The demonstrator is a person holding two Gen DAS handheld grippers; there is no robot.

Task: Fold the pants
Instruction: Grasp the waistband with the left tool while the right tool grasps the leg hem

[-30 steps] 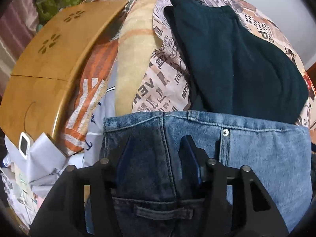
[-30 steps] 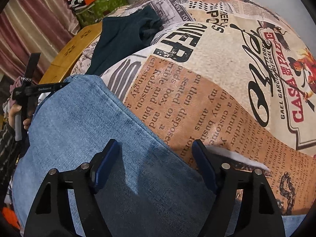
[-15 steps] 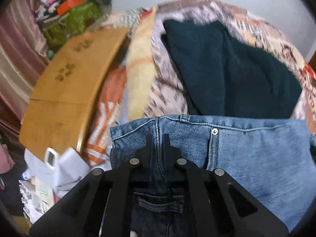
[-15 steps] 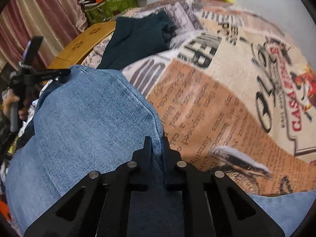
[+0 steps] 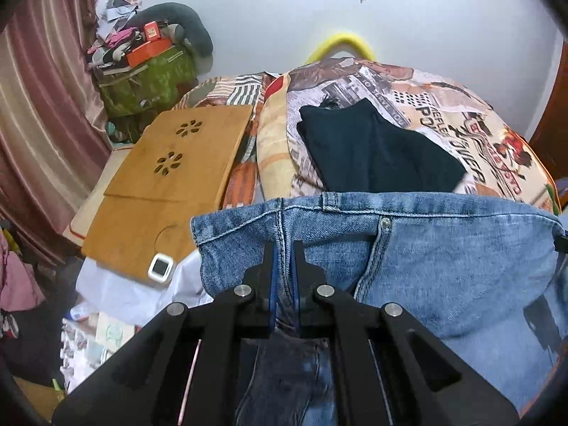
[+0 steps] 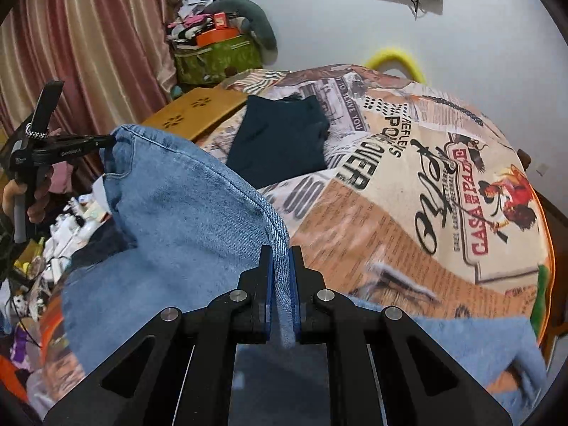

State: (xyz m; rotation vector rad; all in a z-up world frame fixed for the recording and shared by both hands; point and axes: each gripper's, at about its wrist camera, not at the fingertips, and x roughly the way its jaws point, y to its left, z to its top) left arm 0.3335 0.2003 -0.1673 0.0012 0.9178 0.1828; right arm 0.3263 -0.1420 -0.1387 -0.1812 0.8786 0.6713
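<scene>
A: Both grippers have risen since the earlier frame, and the jeans point(image 5: 443, 248) now hang above the printed bedspread point(image 6: 408, 191) where before they lay flat on it.

B: And the claws?

A: A second ago both stood wide over the denim. Now the left gripper point(image 5: 283, 259) is clenched on the waistband seam, and the right gripper point(image 6: 282, 266) is clenched on a folded edge of the same jeans.

B: What else has changed in view?

A: More of the room shows: the white wall, the wooden lap desk point(image 5: 170, 184) beside the bed, and the dark folded garment point(image 5: 376, 152) lying beyond the lifted waistband.
</scene>
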